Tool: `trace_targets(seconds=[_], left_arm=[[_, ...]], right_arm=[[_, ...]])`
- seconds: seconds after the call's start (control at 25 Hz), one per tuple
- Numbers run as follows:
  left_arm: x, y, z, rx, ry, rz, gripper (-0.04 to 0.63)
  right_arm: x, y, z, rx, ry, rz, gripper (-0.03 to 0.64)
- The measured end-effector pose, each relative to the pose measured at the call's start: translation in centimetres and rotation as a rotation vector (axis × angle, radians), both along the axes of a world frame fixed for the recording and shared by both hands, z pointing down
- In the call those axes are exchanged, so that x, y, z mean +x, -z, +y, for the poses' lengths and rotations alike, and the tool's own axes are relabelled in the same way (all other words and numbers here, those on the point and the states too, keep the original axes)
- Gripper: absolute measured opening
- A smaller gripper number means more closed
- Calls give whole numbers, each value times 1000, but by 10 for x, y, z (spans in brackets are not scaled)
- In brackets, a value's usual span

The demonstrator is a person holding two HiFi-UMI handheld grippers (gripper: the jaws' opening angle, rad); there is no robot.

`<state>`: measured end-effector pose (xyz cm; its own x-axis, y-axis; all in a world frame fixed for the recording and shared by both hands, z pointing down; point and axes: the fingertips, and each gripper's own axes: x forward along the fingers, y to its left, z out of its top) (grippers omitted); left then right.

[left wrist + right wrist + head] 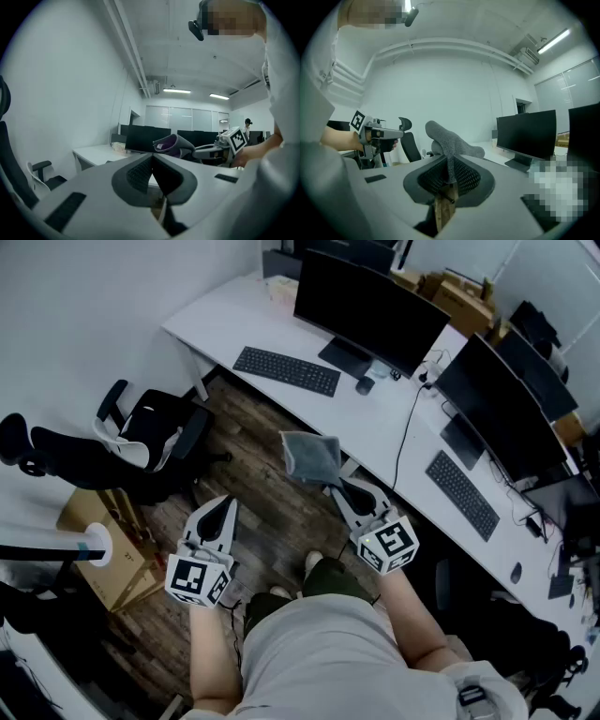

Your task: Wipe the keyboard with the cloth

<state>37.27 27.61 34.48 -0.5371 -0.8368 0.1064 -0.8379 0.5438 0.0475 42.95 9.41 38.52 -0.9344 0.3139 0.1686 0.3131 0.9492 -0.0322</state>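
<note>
A black keyboard (286, 370) lies on the white desk (225, 320) in front of a dark monitor (370, 306). A grey cloth (312, 456) hangs in the air over the wooden floor, short of the desk, with my right gripper (334, 487) shut on its lower edge. In the right gripper view the cloth (449, 139) stands up from the closed jaws of that gripper (450, 161). My left gripper (227, 503) is held lower and to the left, jaws together and empty. The left gripper view shows its own closed tips (152, 157) and the cloth (168, 143) beyond them.
A black office chair (141, 437) stands left of me, with a cardboard box (103, 554) near it. A mouse (365, 384) lies right of the keyboard. Further right are a second monitor (497, 404) and a second keyboard (462, 493).
</note>
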Motion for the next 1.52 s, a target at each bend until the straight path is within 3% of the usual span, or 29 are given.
trace_targets(seconds=[0.4,0.8,1.16,1.52], left_arm=[[-43,-8,-66,-61,46,8,2],[-103,-32,-106,-101,34,51,2],[-237,-51,-107,-67,-37,96,2],[-368,-69,-84,-92,-106,145,2]], right_arm=[[-41,-11,-60,-53,74,8,54],[-102,-44,-94,-100,72,77,55],[-223,-59,-87,-90,22,130,55],[-354,-74,-60,-72,-29,190,55]])
